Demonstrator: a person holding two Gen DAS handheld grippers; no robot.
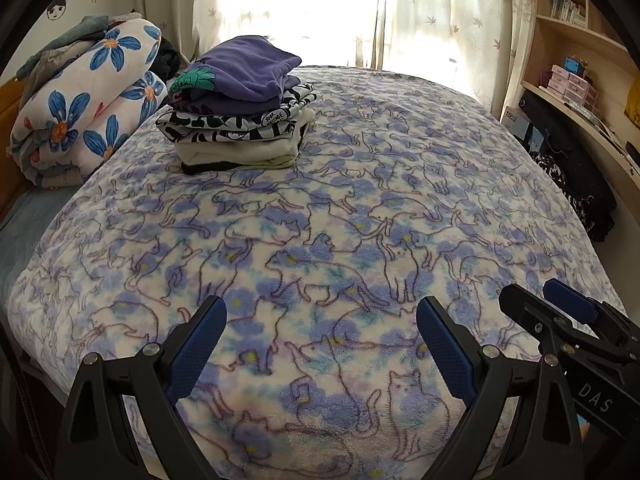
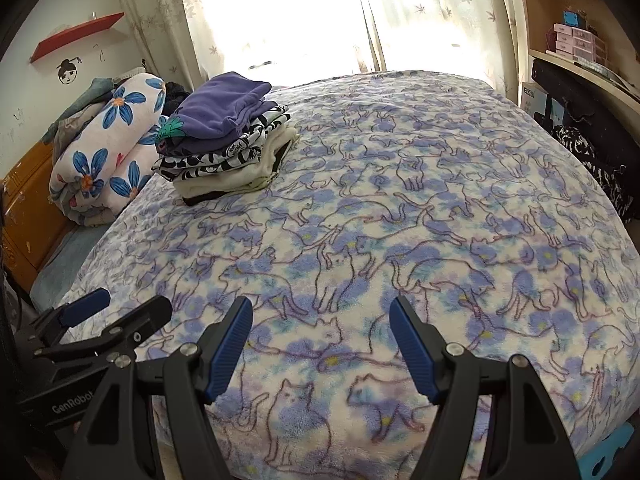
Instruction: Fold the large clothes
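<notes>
While both grippers hang over the near edge of the bed, we see the left gripper (image 1: 322, 318) with its blue pads spread wide and nothing between them but the cat-print blanket (image 1: 360, 220) below; the right gripper (image 2: 320, 320) is likewise parted wide and holds nothing. Each shows in the other's view too, at the lower right of the left wrist view and the lower left of the right wrist view. The folded clothes stack (image 1: 240, 112) sits in the upper left of both views: a purple garment (image 1: 248, 68) on top, a black-and-white printed one under it, a cream one and a dark one beneath. On the printed garment we read "YOUR" in a small round patch; the rest is too small. The right gripper's body reads "DAS" and the left's reads "GenRobot". A rolled flower-print quilt (image 1: 88, 108) lies just left of the stack, at the blanket's edge. At upper right, shelves (image 1: 576, 40) hold books and pink drawer boxes (image 1: 572, 80). We see the blanket lying bare from the stack to the near and right edges.
</notes>
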